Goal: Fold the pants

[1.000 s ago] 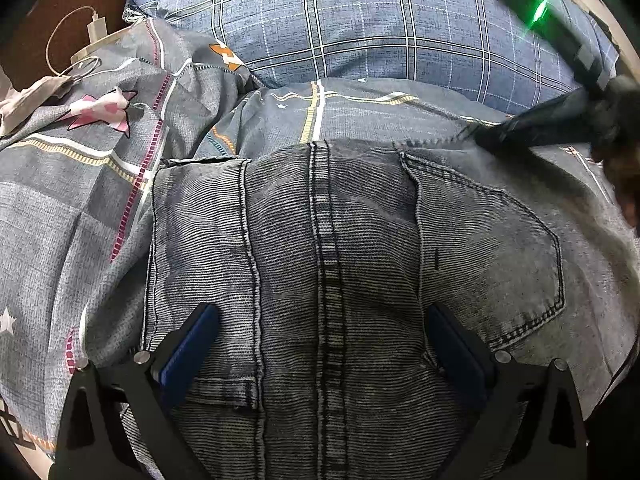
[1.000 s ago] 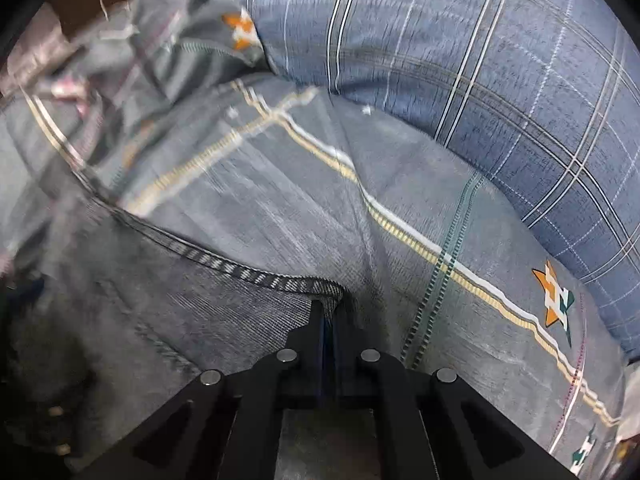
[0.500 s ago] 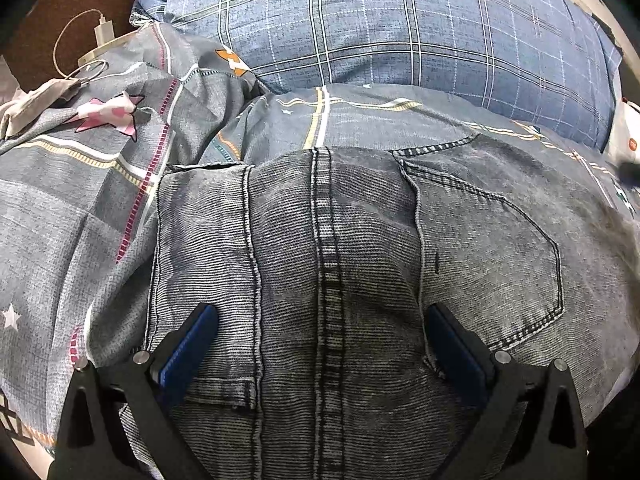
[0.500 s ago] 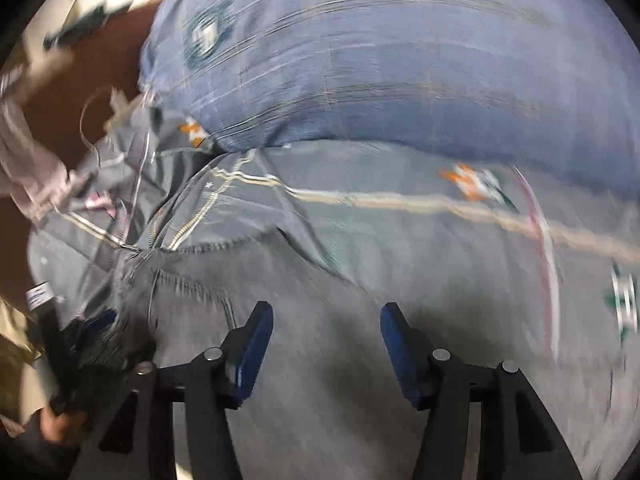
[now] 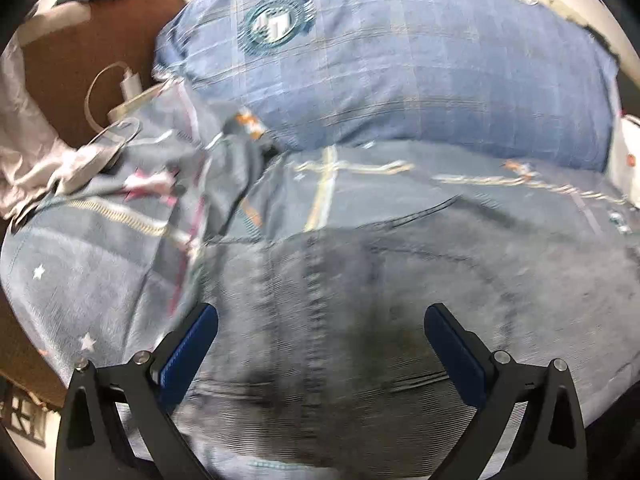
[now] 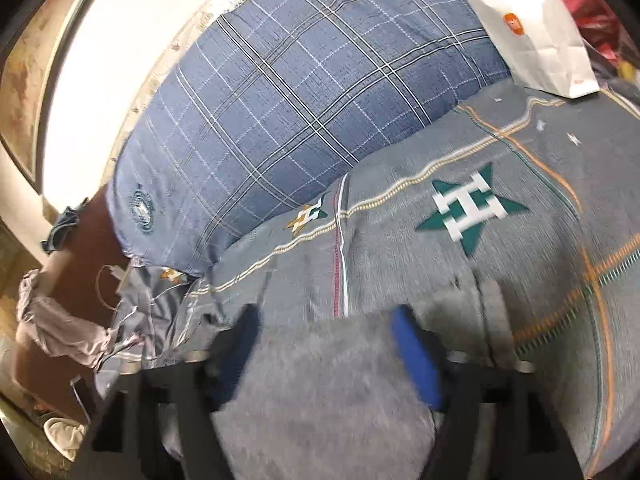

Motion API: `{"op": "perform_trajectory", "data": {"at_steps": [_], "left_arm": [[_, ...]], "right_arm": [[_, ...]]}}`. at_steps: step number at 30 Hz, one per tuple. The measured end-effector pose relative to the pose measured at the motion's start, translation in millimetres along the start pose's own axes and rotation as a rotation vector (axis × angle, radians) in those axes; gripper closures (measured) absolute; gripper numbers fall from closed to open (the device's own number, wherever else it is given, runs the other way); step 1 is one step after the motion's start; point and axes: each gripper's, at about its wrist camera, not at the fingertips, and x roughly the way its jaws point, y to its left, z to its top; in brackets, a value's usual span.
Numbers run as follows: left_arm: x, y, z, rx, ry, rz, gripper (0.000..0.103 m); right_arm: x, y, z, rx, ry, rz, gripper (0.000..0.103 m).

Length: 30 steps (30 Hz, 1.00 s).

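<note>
Left tongs (image 5: 320,344) stand wide apart above the pants (image 5: 360,320), blue pads clear on either side and nothing pinched between them. The grey denim spreads across the lower half of the left wrist view, its dark centre seam running from twelve o'clock down to six o'clock straight through the gap, the picture smeared with motion. The pants lie on the bed sheet (image 5: 100,264), a grey cloth with stripes and small stars, which shows at nine o'clock of the denim. At twelve o'clock beyond the waist edge sits the blue checked pillow (image 5: 380,72) with a round crest printed on it. At ten o'clock a white charger cable (image 5: 116,92) curls against a brown surface.

Over to the right wrist view: the right tongs (image 6: 324,344) have just been opening and now stand apart, blurred, with grey denim of the pants (image 6: 320,400) lying below and between them; no pad presses on it that I can make out. At one o'clock from them a green star print (image 6: 468,212) marks the sheet (image 6: 540,280), and the pillow (image 6: 300,100) fills eleven o'clock. A white paper bag (image 6: 532,28) stands at the top right edge.
</note>
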Motion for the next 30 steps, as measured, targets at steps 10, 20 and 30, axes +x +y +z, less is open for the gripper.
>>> {"op": "perform_trajectory", "data": {"at_steps": [10, 20, 30], "left_arm": [[11.9, -93.9, 2.2, 0.151, 0.046, -0.176, 0.000], [22.3, -92.7, -13.2, 0.152, 0.091, -0.255, 0.000], [26.6, -77.6, -11.5, 0.072, 0.129, -0.268, 0.000]], "right_arm": [[-67.0, -34.1, -22.0, 0.191, -0.060, 0.023, 0.029], [-46.5, -76.6, -116.6, 0.619, -0.016, 0.064, 0.029], [-29.7, -85.9, -96.1, 0.659, -0.081, -0.001, 0.048]]}}
